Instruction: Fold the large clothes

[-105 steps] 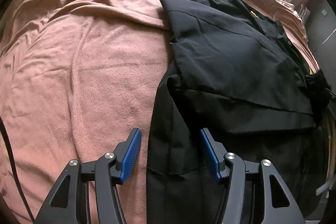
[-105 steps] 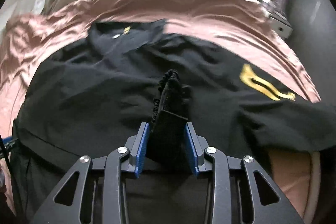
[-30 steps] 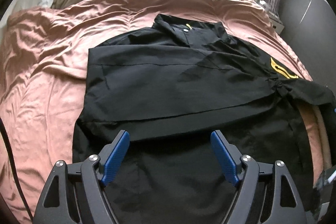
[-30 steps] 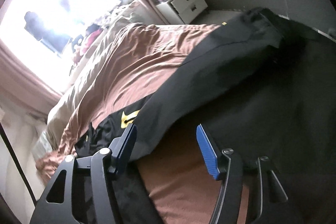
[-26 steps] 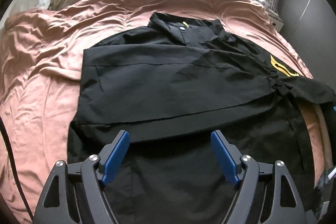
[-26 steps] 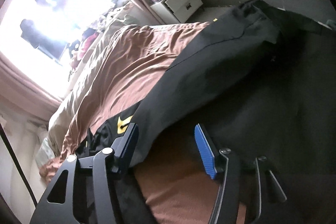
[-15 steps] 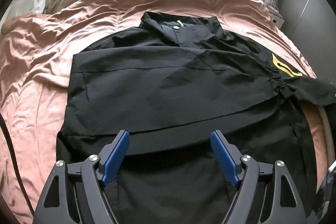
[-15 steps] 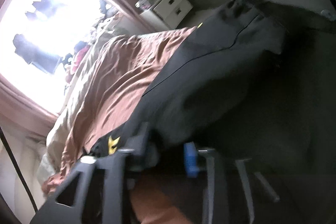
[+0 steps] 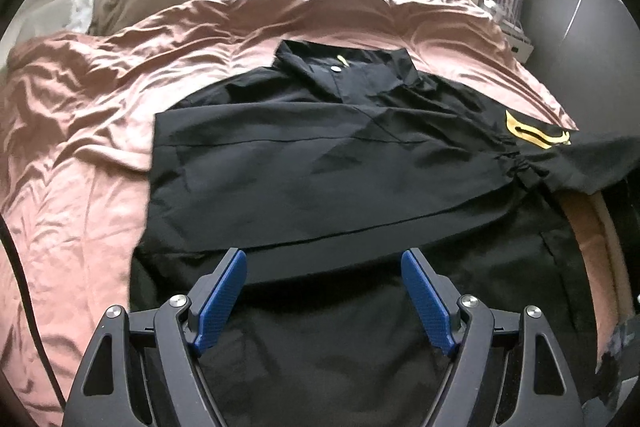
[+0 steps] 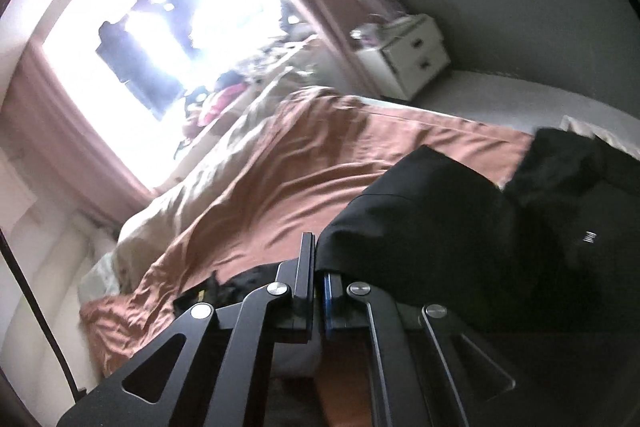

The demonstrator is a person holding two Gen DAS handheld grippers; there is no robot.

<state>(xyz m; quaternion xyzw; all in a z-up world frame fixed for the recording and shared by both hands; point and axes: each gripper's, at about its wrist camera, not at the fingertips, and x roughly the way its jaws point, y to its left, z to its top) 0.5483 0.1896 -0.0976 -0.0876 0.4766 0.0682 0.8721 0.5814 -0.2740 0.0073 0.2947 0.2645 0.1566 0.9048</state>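
Pinching the black shirt's (image 10: 432, 227) edge, right tool (image 10: 316, 291) closed.

Left wrist view looks forward, level, along the bed (image 9: 80, 155) toward the window, close above it. Right wrist view sits rolled sideways, low at the bed's edge. Both share bed (image 10: 320, 155) and window.

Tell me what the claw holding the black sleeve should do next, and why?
Probably carry it inward over the shirt's middle. The right claw is shut on the sleeve of the large black collared shirt, which hangs off the pinkish-brown bedspread. The other sleeve already lies folded across. The left claw is open, holding nothing.
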